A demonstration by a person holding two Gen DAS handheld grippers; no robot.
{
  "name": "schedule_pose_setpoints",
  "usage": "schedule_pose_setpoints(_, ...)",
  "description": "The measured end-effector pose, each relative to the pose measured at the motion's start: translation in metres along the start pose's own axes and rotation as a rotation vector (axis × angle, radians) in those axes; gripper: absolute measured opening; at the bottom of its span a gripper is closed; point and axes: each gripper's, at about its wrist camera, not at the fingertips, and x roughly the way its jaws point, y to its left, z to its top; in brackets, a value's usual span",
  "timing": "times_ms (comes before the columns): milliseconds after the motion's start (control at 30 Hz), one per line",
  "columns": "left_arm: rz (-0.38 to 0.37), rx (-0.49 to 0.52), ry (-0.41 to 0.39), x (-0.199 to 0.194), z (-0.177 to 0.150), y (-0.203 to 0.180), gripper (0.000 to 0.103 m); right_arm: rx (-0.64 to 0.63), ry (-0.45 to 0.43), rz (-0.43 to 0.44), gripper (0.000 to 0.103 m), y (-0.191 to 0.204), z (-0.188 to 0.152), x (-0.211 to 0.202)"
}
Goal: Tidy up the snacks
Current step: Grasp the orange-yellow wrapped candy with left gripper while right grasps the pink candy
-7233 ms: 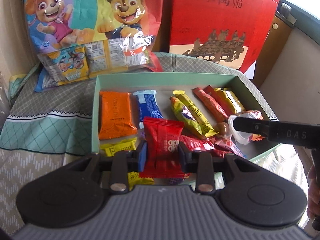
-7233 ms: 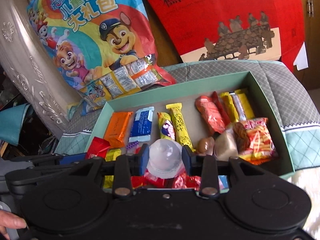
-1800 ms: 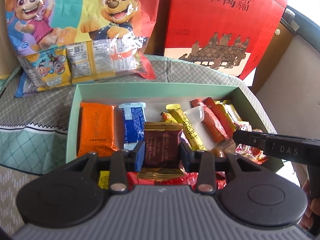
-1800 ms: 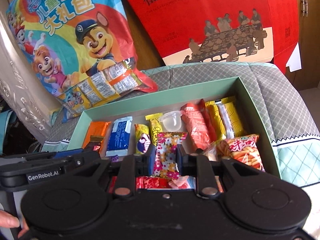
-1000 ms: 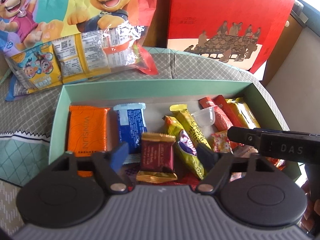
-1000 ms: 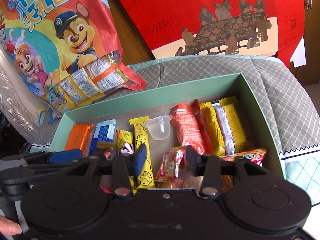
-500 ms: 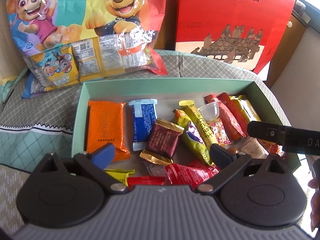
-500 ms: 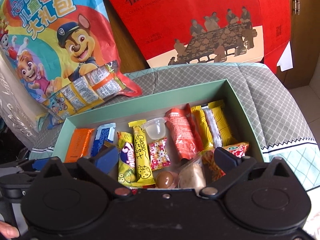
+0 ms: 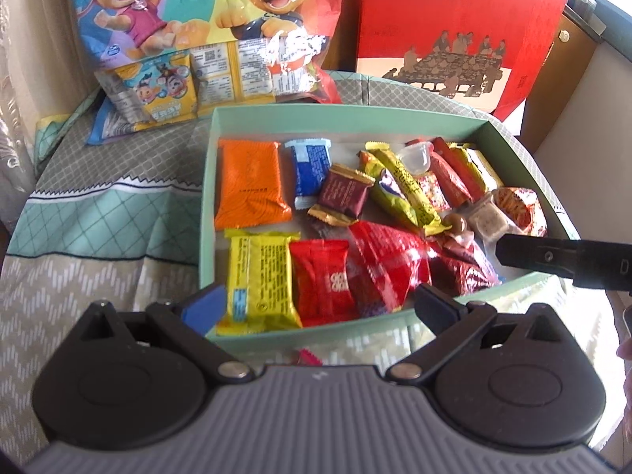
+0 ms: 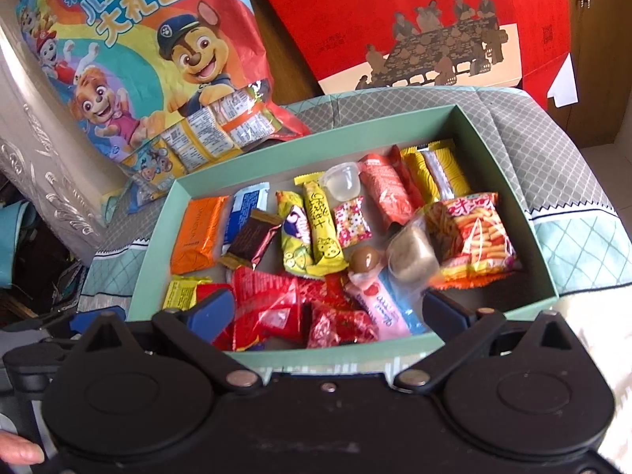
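Observation:
A pale green box (image 9: 347, 112) (image 10: 316, 128) holds several wrapped snacks. A brown chocolate packet (image 9: 343, 194) (image 10: 252, 241) lies beside the blue packet (image 9: 310, 168). A floral candy (image 10: 352, 221) lies below the clear jelly cup (image 10: 343, 179). Red packets (image 9: 322, 278) fill the near side. My left gripper (image 9: 318, 308) is open and empty above the box's near edge. My right gripper (image 10: 330, 312) is open and empty over the near side; its body (image 9: 565, 262) shows at right in the left wrist view.
A cartoon snack bag (image 10: 158, 63) and a red gift box (image 10: 414, 19) stand behind the green box. All rest on a patterned cloth (image 9: 98, 229). A small pink wrapper (image 9: 308, 357) lies outside the box's near wall. A wooden cabinet (image 10: 592, 39) stands at right.
Both grippers have let go of their snacks, the brown packet and the floral candy, which lie in the box. Both have opened wide and pulled back toward the near edge.

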Motion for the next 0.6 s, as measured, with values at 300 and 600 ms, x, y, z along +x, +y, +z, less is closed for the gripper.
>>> schedule_pose_setpoints(300,-0.016,0.006,0.084,-0.025,-0.062,0.012,0.103,0.0,0.048,0.047,0.103,0.021,-0.045,-0.019)
schedule_pose_setpoints(600,-0.056,0.058,0.181,-0.036,-0.117,0.005,0.103,-0.024,0.146,0.076,0.103,0.038,-0.093,-0.02)
